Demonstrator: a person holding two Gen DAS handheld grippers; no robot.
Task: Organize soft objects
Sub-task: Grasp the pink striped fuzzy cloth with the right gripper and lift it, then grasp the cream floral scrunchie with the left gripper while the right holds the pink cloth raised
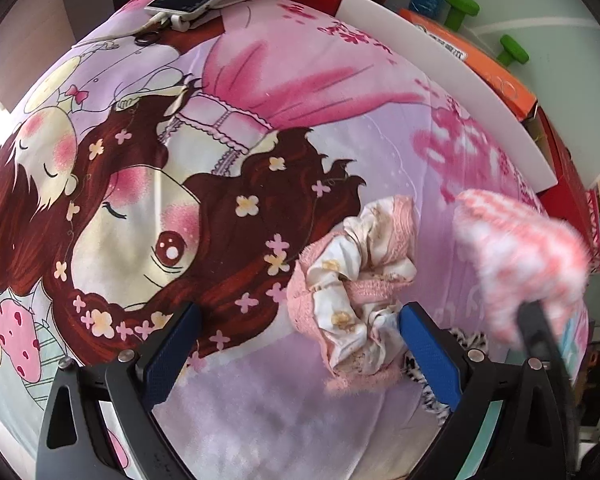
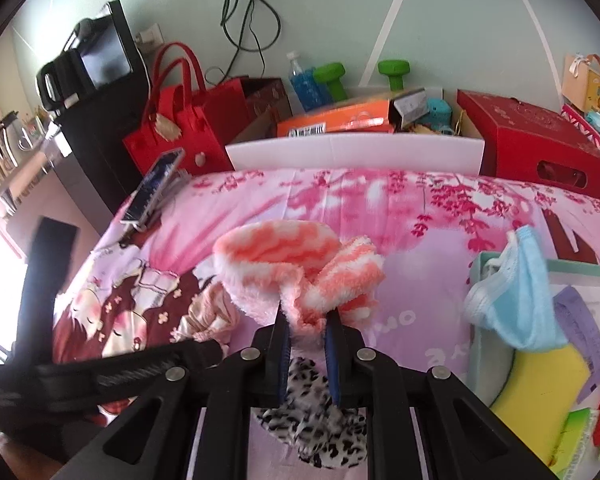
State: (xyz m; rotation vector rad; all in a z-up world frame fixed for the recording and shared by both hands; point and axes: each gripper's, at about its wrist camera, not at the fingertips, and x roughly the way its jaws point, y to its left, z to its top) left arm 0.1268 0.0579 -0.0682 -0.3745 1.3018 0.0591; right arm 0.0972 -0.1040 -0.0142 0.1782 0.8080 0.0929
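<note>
Right gripper (image 2: pixel 306 320): clenched on a fluffy pink-and-white headband (image 2: pixel 296 268), pads pinching its lower edge; band hangs clear above the bedspread (image 2: pixel 400 208). In left wrist view the same band shows blurred at right (image 1: pixel 516 256).
Left gripper (image 1: pixel 296 344): jaws spread wide, nothing btwn them, pointing steeply down over the cartoon-print cover (image 1: pixel 220 120).
Pink scrunchie bundle (image 1: pixel 360 280): pink knit w/ cream floral fabric, lying on the bedspread just ahead of left gripper's right finger, touching it or nearly so; cannot tell which.
Leopard-print piece (image 2: pixel 316 412): black-and-white, on the cover directly below right gripper; a sliver shows by the left gripper's right finger (image 1: pixel 472 340).
Box (image 2: pixel 484 340): at right edge of bed, a blue face mask (image 2: pixel 512 304) draped over its rim.
Phone (image 2: pixel 152 192): on a stand at far left corner of bed.
Background: red tote bag (image 2: pixel 172 136), orange carton (image 2: pixel 336 120), green dumbbells (image 2: pixel 330 76) along wall.
</note>
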